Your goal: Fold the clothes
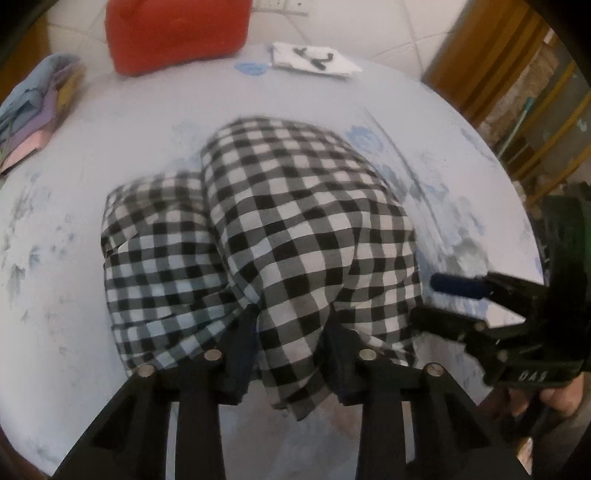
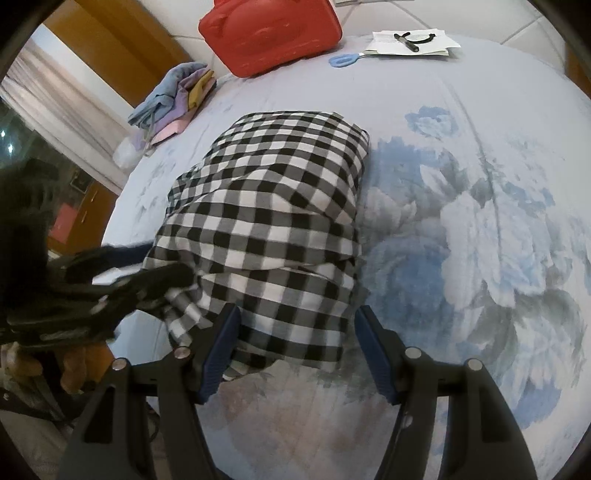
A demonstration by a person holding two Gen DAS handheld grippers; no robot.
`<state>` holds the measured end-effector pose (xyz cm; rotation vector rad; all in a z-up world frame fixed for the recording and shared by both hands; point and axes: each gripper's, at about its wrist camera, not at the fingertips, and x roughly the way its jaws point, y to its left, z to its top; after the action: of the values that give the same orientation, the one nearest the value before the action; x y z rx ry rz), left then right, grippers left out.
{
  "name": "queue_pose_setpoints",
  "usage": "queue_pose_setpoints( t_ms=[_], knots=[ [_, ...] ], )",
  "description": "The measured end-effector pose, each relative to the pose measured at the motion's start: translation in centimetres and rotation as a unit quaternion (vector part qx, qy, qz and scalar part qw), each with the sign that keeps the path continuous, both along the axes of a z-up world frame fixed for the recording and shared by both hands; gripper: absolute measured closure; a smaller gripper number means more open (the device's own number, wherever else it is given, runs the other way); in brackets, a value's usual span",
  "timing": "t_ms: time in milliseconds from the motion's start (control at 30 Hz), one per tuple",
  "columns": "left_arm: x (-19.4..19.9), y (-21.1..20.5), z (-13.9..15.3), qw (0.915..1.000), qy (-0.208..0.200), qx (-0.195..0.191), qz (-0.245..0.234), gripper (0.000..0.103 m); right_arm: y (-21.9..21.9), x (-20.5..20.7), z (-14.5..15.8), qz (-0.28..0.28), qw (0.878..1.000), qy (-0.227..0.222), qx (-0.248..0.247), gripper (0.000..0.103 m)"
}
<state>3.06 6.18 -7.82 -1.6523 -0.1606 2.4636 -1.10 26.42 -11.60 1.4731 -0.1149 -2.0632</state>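
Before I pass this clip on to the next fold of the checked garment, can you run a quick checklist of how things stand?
1. Left hand-held gripper has fabric of the black-and-white checked garment between its fingers: ok.
2. Right hand-held gripper holds fabric: not ok, jaws open, near edge lying between them.
3. Garment lies flat: not ok, bunched at the near edge.
4. Red plastic case clear of garment: ok.
5. Blue-handled scissors clear of garment: ok.
6. Left grip firm: cannot tell.
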Motion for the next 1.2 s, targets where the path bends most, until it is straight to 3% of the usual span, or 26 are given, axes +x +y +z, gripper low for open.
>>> queue_pose_setpoints(
  t_ms=[167, 333, 400, 500, 567, 633, 667, 733, 800, 867, 900, 1033, 1133, 1200],
  knots=[
    [0.9, -0.6, 2.6, 0.9986, 0.044, -0.03, 0.005, 0.083, 0.3, -0.5, 0.2, -0.009, 1.0, -0.004, -0.011, 0.039],
    [2.5, -4.7, 5.8, 0.9923, 0.093, -0.056, 0.059, 0.083, -0.6, -0.9, 1.5, -0.008, 0.999, -0.001, -0.04, 0.039],
    [2.3, -7.1, 4.4, 0.9923, 0.07, -0.055, 0.087, 0.083, -1.7, -1.2, 1.6, -0.002, 0.999, -0.003, -0.053, 0.039],
    [1.7, -9.2, -0.3, 0.9938, 0.0, -0.031, 0.106, 0.079, -4.0, -1.8, 1.2, 0.007, 0.998, -0.01, -0.067, 0.039],
    [1.7, -9.9, -2.2, 0.9937, -0.032, -0.016, 0.107, 0.065, -5.4, -2.0, 0.8, 0.015, 0.997, -0.015, -0.069, 0.039],
    [2.2, -10.3, -2.1, 0.9947, -0.034, -0.011, 0.096, 0.054, -7.2, -2.2, -0.4, 0.033, 0.998, -0.027, -0.036, 0.039],
    [2.3, -10.6, -1.5, 0.995, -0.029, -0.01, 0.095, 0.048, -8.1, -2.2, -1.5, 0.04, 0.998, -0.041, -0.006, 0.039],
    [2.6, -11.4, -0.2, 0.9955, -0.016, -0.005, 0.094, 0.043, -8.6, -2.3, -2.4, 0.047, 0.997, -0.058, 0.01, 0.039],
    [2.7, -12.5, 2.1, 0.9954, 0.006, 0.009, 0.095, 0.039, -8.3, -2.3, -1.9, 0.042, 0.998, -0.054, 0.005, 0.039],
    [2.4, -13.3, 4.0, 0.9943, 0.032, 0.012, 0.101, 0.024, -7.7, -2.5, -0.6, 0.033, 0.998, -0.043, -0.008, 0.039],
    [1.9, -13.6, 4.5, 0.9937, 0.04, 0.013, 0.104, 0.022, -7.3, -2.7, 0.1, 0.028, 0.999, -0.037, -0.017, 0.039],
    [-1.7, -14.4, 3.8, 0.9926, 0.044, 0.01, 0.113, 0.022, -6.8, -4.9, 1.4, 0.0, 0.999, -0.031, -0.033, 0.025],
    [-3.8, -14.6, 1.5, 0.9933, 0.018, 0.015, 0.113, 0.022, -7.1, -7.2, 1.0, -0.021, 0.998, -0.046, -0.039, 0.024],
    [-5.0, -14.7, -0.1, 0.9935, -0.001, 0.018, 0.112, 0.037, -7.5, -8.5, 0.5, -0.034, 0.997, -0.06, -0.046, 0.024]
  ],
)
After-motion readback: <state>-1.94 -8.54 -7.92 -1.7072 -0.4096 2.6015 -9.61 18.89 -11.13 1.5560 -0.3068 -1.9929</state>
